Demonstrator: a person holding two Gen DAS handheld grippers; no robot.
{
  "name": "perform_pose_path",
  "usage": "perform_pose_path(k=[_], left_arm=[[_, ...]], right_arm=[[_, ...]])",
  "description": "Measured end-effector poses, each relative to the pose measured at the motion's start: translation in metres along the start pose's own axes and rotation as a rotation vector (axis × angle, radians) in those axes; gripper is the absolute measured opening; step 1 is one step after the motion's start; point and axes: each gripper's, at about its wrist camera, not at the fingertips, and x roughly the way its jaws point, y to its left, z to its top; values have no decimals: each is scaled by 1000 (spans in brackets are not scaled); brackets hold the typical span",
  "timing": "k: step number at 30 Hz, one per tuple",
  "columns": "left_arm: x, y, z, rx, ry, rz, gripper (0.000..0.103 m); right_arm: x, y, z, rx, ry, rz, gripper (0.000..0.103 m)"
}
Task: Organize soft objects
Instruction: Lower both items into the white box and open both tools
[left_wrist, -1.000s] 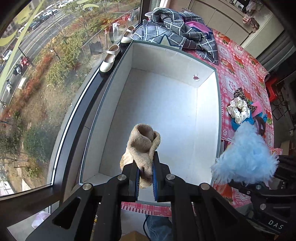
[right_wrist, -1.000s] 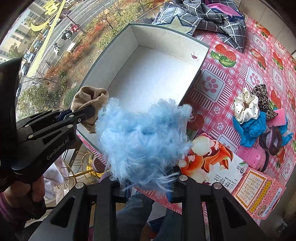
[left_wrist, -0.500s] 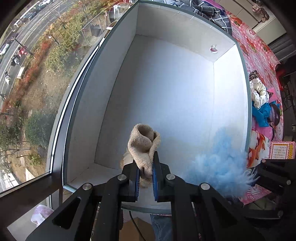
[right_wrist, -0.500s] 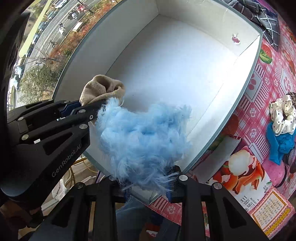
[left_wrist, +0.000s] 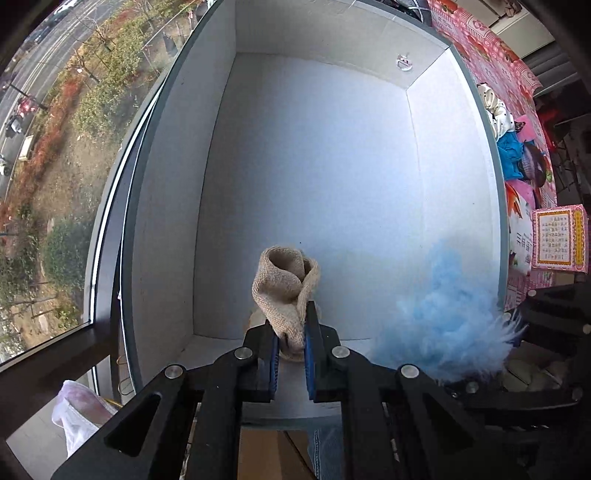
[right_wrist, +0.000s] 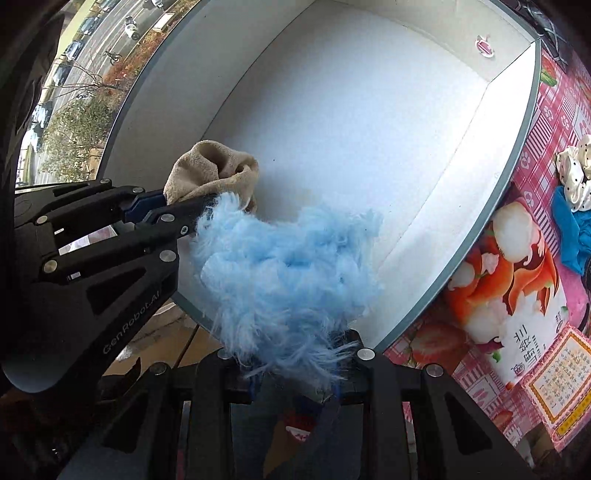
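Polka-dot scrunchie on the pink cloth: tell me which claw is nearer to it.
Right. The right claw, shut on blue fluff, is at the box corner beside the scrunchie. The left claw, holding a sock, is farther left.

Table in pink patterned cloth (right_wrist: 546, 110), right side of frame. On it: white box (right_wrist: 461, 155), printed snack bag (right_wrist: 517, 295), white dotted scrunchie (right_wrist: 576, 170), blue cloth (right_wrist: 572, 229).

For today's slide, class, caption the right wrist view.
Right tongs holding blue fluff over the white box, beside a beige sock.
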Motion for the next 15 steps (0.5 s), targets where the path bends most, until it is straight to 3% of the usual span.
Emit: perform_pose_path(k=[4,6,8,9,10,12,14,15], left_arm=[[-5,-2,-6,10,-23,9,12],[-10,-1,-5,11,-46,16,16],[-20,1,-2,16,-77,14,31],[-24,1,-2,18,-94,13,51],[-29,-1,0,20,-115,14,60],[-38,0,1,15,-156,32,78],[-43,7,2,0,-167,25,84],[-43,9,1,-9,-168,24,85]], right_arm=[[-9,-6,-4,16,-29,4,28],[-21,-13,2,7,-77,-43,29],[-34,-15,6,-3,-128,-75,34],[-40,-17,7,0,-151,-83,39],[-47,-19,8,2,-175,-96,49],[-60,-24,11,2,-225,-129,52],[-72,-26,14,3,-259,-134,53],[-77,-29,17,8,-271,-130,59]])
